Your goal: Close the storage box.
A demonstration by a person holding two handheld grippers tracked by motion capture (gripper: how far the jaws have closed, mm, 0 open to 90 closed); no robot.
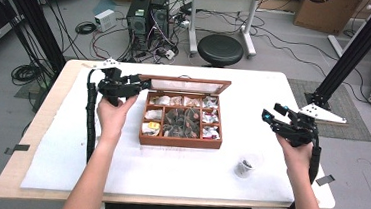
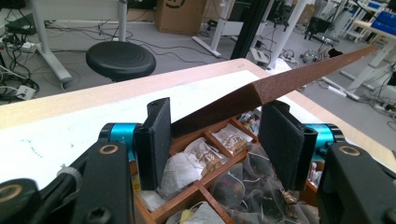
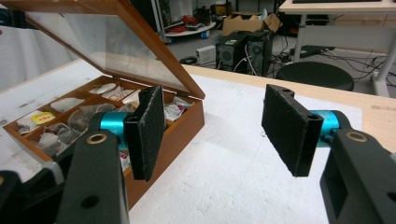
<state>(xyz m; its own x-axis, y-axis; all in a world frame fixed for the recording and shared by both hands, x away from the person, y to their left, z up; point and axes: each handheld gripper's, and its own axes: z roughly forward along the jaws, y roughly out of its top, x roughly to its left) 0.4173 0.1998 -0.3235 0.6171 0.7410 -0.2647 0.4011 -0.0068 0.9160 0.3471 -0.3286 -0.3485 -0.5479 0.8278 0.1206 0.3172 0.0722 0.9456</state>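
Both tongs released: left tongs point(image 2: 212, 140) straddle lid point(image 2: 299, 77); right tongs point(image 3: 219, 135) well apart.

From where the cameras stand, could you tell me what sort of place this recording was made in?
Most likely a lab or workshop, not a home. Desktop computer towers stand on the floor amid loose cables, black metal frame posts flank the table, and cardboard boxes sit against the far wall.

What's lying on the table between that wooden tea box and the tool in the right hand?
In the high view, mostly bare white table cover separates the wooden tea box from the right tool. A single small tea bag lies nearer the person, below that stretch.
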